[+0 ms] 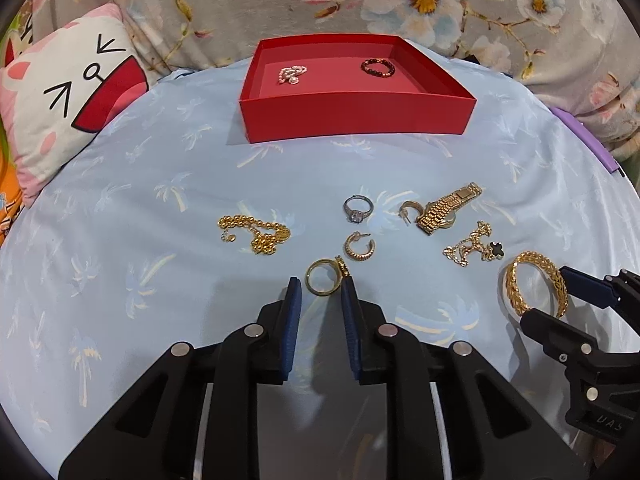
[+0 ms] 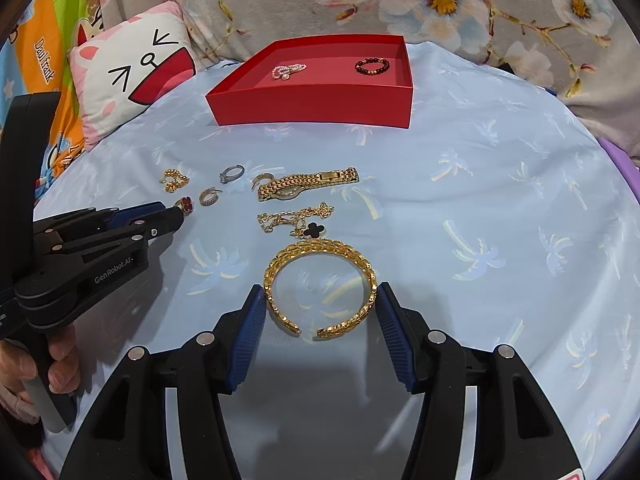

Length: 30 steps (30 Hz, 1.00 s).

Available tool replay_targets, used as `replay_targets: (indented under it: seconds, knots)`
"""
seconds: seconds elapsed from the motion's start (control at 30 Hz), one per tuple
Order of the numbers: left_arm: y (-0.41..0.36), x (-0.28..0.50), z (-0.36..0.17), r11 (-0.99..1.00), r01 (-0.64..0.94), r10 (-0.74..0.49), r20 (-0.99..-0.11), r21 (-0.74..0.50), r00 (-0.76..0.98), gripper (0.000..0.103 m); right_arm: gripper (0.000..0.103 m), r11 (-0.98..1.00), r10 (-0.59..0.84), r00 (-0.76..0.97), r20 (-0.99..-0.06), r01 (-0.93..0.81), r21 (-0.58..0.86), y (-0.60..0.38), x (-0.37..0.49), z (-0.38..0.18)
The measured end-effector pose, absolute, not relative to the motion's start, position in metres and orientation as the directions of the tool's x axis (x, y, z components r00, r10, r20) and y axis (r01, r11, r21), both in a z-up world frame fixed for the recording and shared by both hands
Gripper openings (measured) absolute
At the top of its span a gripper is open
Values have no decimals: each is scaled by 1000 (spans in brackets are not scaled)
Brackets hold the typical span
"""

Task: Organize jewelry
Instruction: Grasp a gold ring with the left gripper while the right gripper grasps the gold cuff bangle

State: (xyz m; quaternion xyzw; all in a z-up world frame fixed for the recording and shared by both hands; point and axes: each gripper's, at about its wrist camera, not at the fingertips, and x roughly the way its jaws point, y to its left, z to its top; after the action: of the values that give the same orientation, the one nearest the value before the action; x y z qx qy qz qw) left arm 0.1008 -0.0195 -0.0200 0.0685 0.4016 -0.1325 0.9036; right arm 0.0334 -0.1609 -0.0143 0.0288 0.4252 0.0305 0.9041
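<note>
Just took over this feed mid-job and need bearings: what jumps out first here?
The open red cardboard box at the far side of the pale blue palm-print cloth, with a pearl bracelet and dark beaded bracelet inside. Nearer, the wide gold cuff bangle lies between the open right gripper's fingers.

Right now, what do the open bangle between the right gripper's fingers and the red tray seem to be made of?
Bangle: looks like polished yellow metal, gold or gold-plated; bright glints on woven links, rigid shape with a gap. Red tray: apparently matte cardboard; thin flat walls, sharp folded corners, no shine.
</note>
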Motion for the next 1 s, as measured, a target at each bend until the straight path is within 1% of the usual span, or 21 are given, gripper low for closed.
replay_targets:
  seconds: [0.07,0.13,0.27,0.3,0.4,0.6,0.63,0.67,1.0]
  knots:
    - [-23,102,-20,948,316,-193,-743,26,641,23,55,996,81,635,-768,-31,79,-161,34,-15]
    - [-26,103,-19,942,332,-193,-741,43,644,34,55,996,81,633,-770,-32,79,-160,34,-16]
    - [-32,108,-18,923,376,-200,-737,78,646,35,55,996,82,629,-773,-33,79,-161,35,-17]
    - [-32,110,-19,917,392,-214,-743,71,634,34,55,996,83,629,-773,-33,80,-161,35,-17]
    - [-33,111,-20,901,430,-249,-747,55,616,23,55,996,83,628,-774,-34,80,-161,36,-17]
    - [-37,101,-20,885,464,-285,-745,37,603,21,55,997,80,629,-773,-34,75,-162,36,-17]
    - [-37,98,-19,885,464,-287,-742,37,606,17,55,997,80,630,-773,-34,75,-162,36,-18]
    - [-37,97,-18,884,467,-293,-740,33,606,9,55,997,80,629,-773,-34,75,-162,36,-18]
    - [-36,87,-16,891,453,-290,-735,27,614,9,55,996,82,634,-769,-32,80,-163,37,-16]
